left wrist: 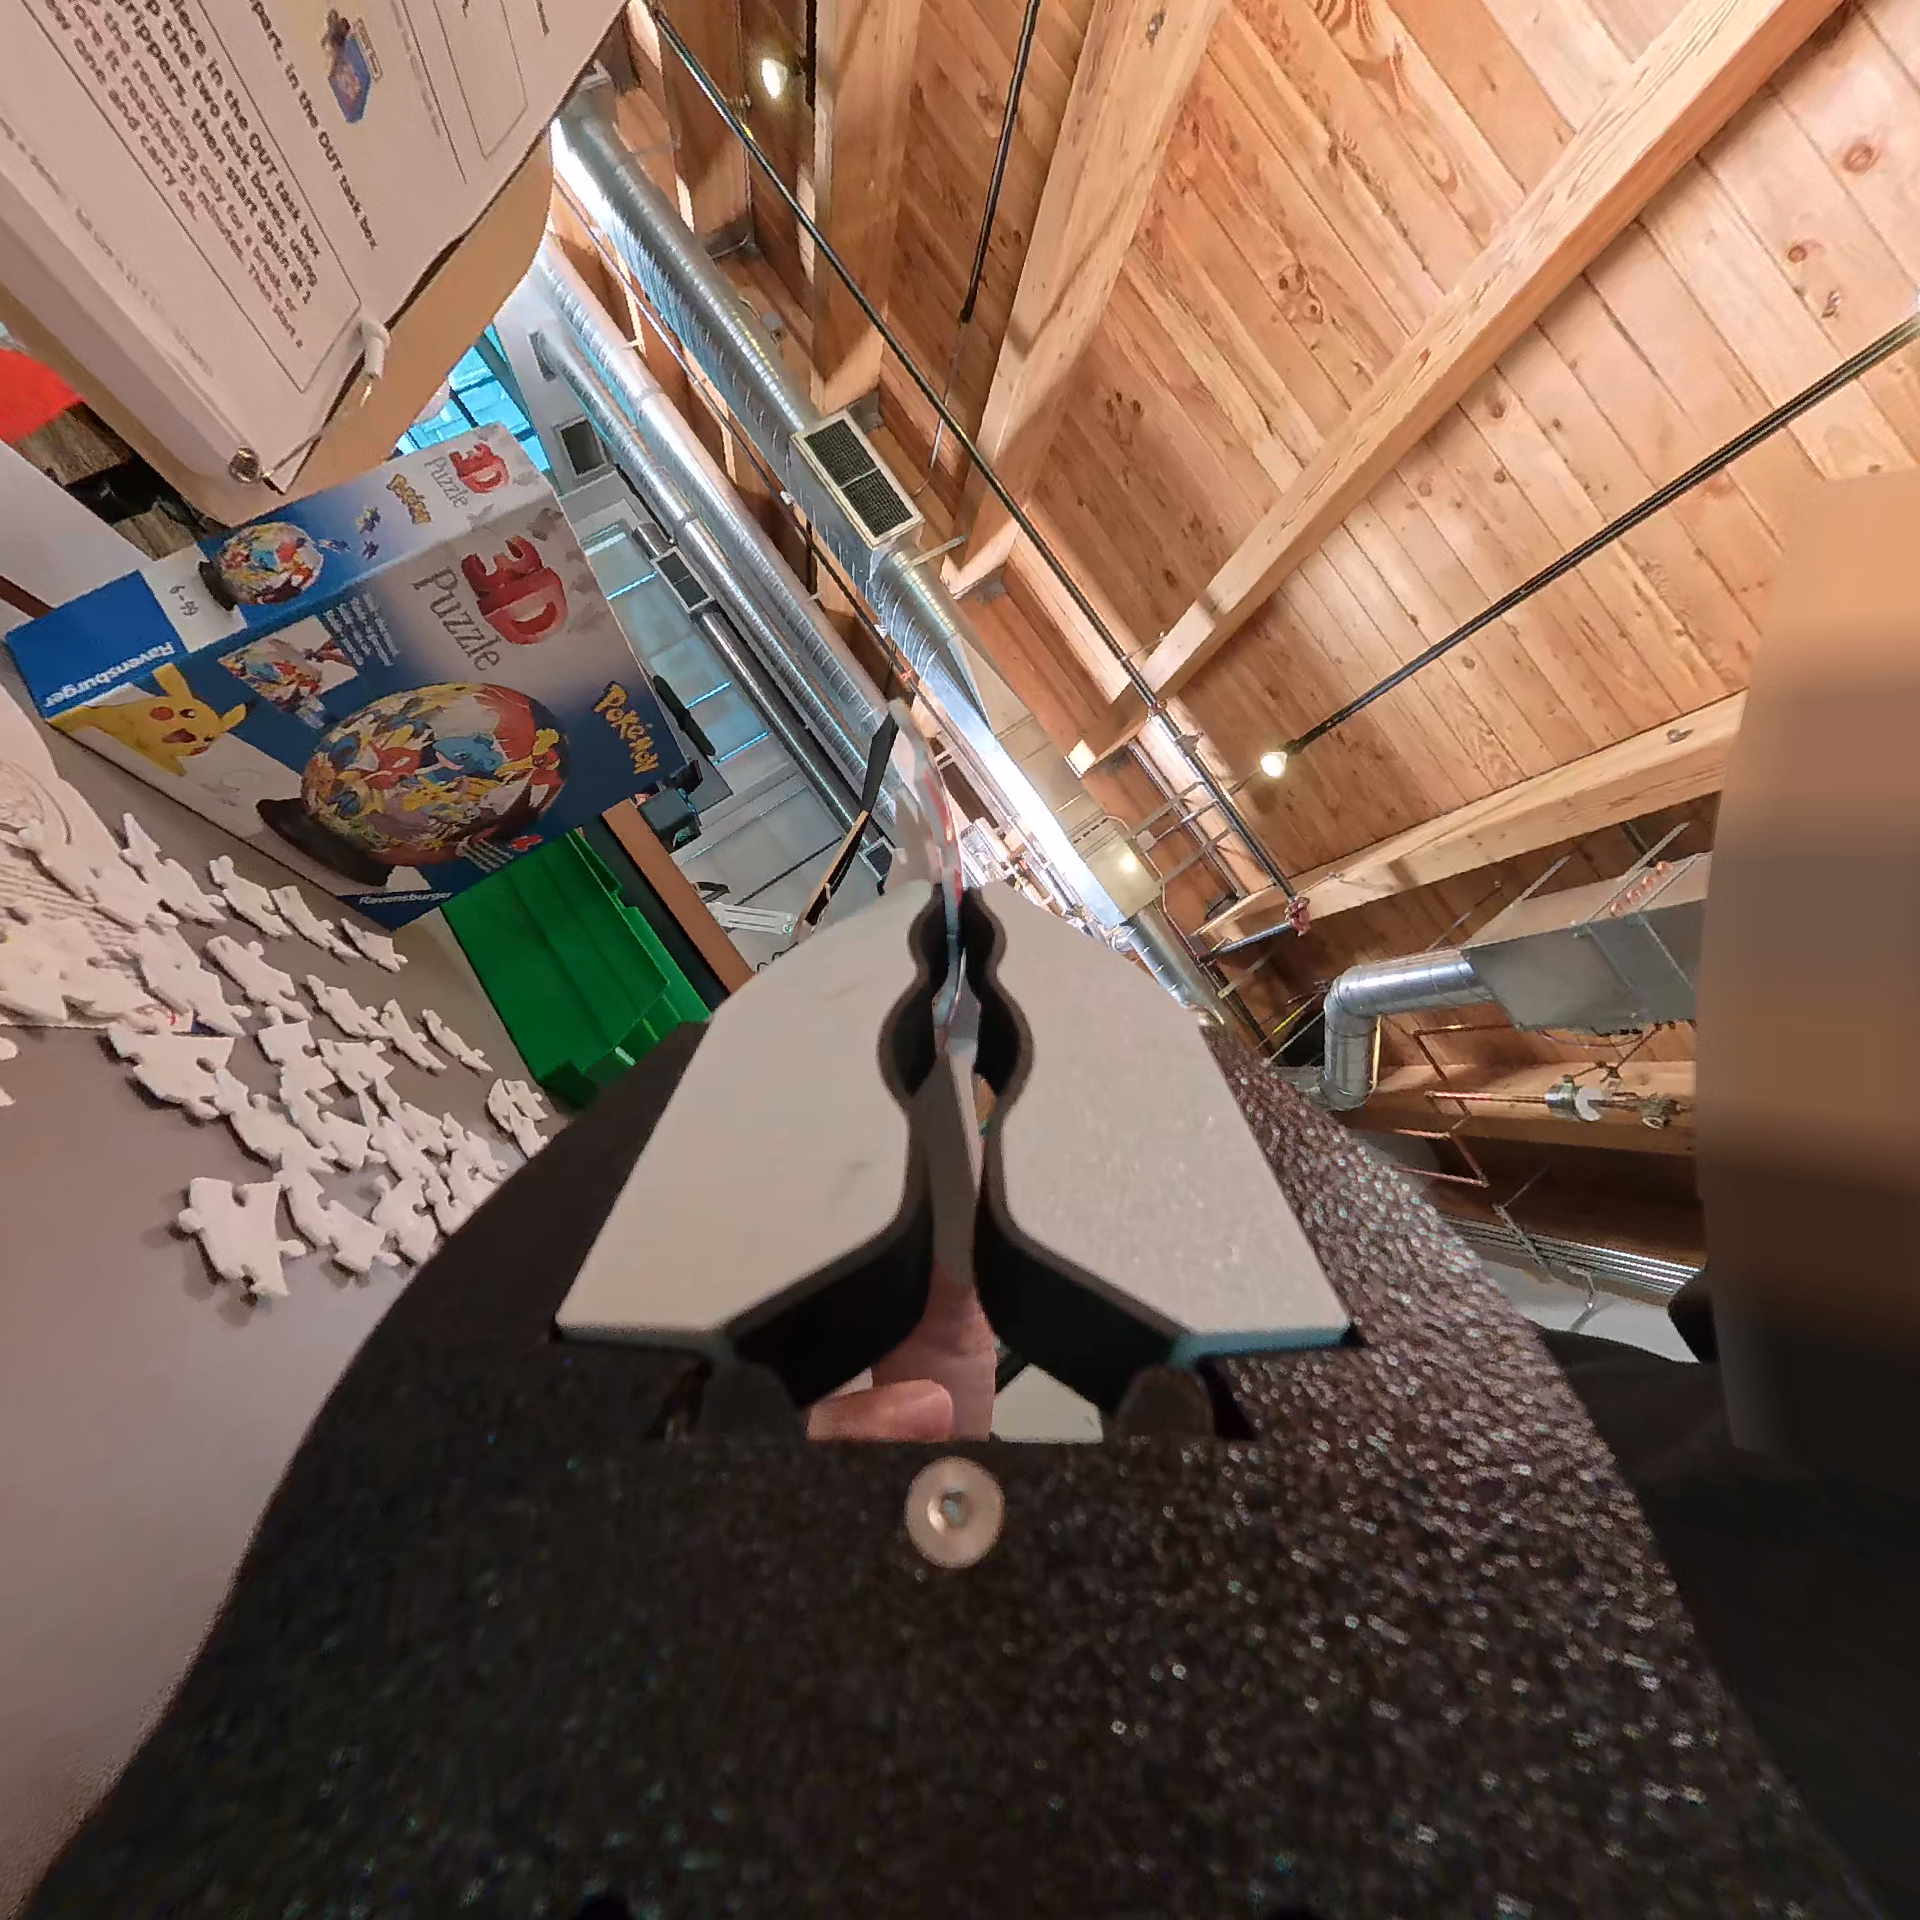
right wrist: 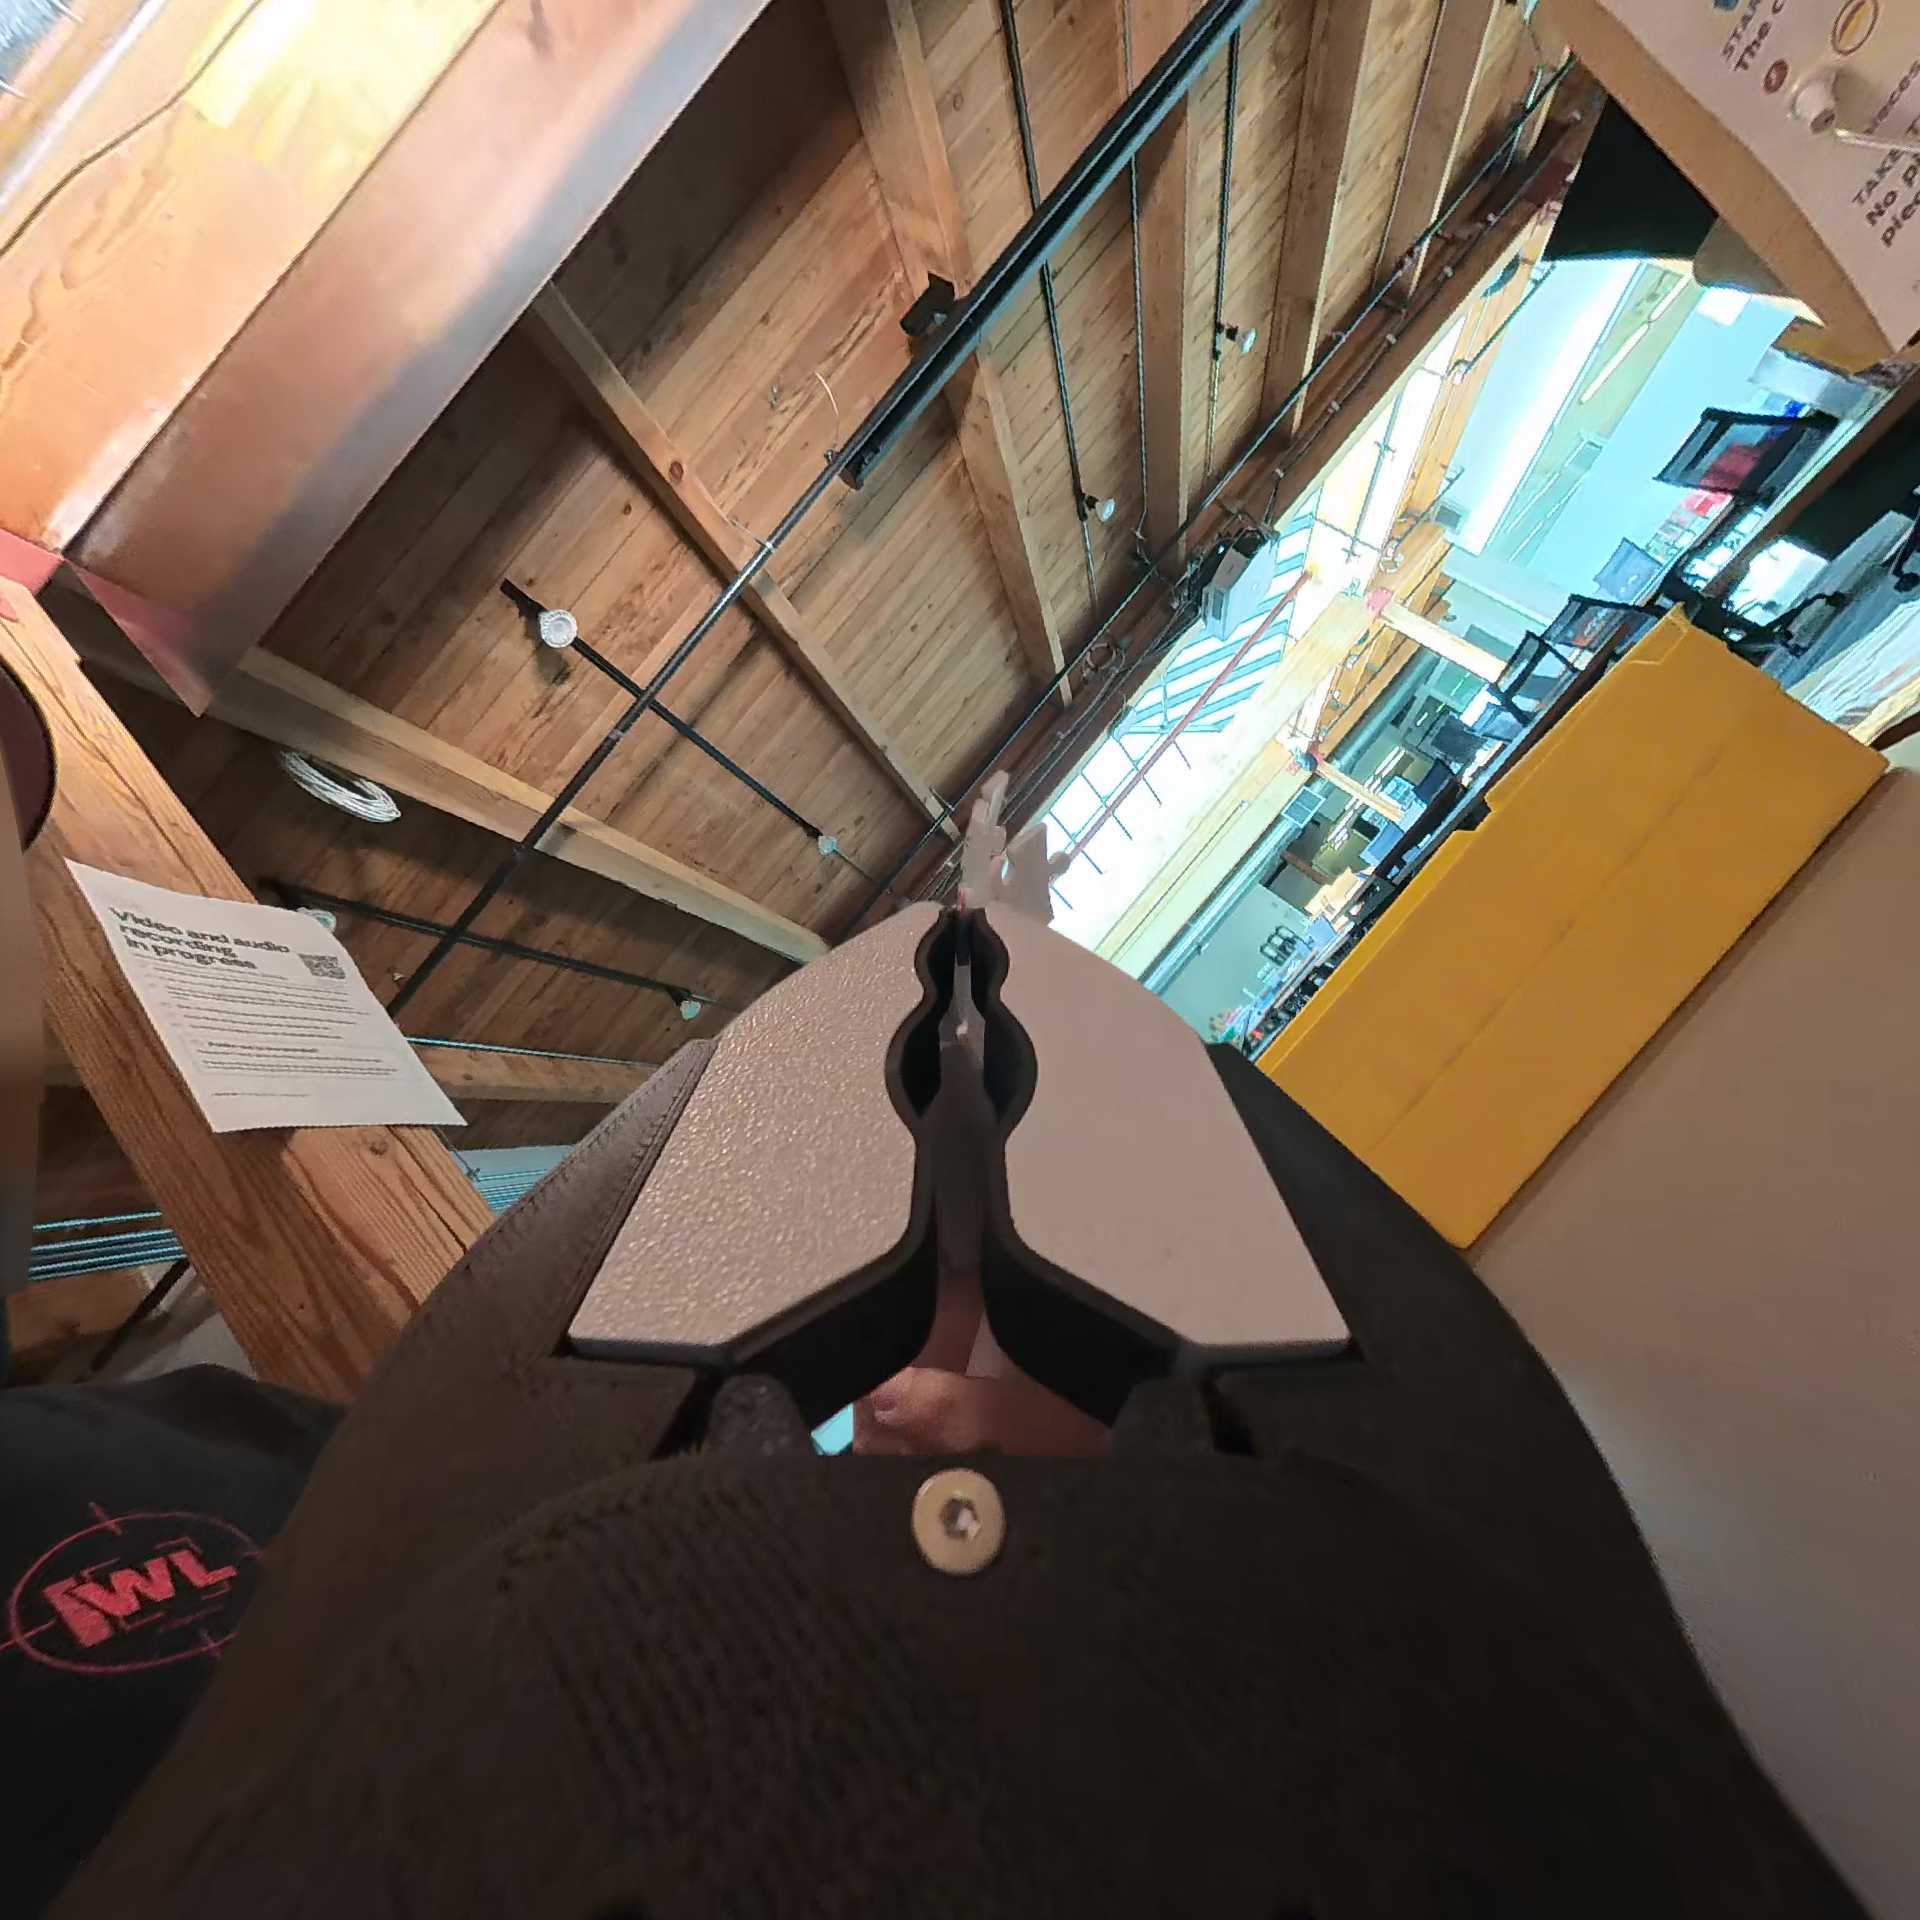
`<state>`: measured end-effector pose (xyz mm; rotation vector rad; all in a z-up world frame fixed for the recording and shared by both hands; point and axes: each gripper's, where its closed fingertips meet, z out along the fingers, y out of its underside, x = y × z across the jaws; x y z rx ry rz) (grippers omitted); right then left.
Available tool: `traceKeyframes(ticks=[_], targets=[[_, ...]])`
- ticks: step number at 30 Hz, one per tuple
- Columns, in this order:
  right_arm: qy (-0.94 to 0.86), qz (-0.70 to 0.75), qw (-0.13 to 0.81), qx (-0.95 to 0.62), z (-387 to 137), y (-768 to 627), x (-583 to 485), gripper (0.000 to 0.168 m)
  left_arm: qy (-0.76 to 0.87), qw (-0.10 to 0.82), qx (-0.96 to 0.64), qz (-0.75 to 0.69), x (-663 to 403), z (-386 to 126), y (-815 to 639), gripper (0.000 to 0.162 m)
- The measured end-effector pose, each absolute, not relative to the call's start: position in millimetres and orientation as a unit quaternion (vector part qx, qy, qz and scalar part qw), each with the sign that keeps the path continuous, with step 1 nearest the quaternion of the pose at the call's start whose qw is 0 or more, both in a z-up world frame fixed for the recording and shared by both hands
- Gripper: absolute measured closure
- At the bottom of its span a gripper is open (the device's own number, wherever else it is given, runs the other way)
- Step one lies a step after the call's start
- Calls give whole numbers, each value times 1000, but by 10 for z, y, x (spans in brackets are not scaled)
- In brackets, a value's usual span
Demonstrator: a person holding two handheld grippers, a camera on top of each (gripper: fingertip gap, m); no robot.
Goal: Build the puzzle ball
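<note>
Timber-beamed ceiling fills both views. Left tongs — tilted upward, pinching a curved puzzle piece edge-on. Right tongs — likewise raised, pinching a white piece. Loose white pieces on grey desk at 9 o'clock; puzzle box at 10; yellow bin at 3.

My left gripper has open air in front. Down on the surface, loose white pieces and the puzzle box stand in the way.
</note>
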<state>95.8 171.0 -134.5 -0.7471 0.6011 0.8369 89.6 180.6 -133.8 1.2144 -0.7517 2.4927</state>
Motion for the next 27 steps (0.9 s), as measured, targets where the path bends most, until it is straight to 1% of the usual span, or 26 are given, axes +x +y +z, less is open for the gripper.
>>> traceKeyframes(ticks=[11,27], targets=[[274,379,819,-334,-1295,1667,968,166,-211,142,417,873,893,-1293,1765,161],[265,375,828,-320,-1262,1638,950,166,-197,132,408,882,884,-1262,1745,161]])
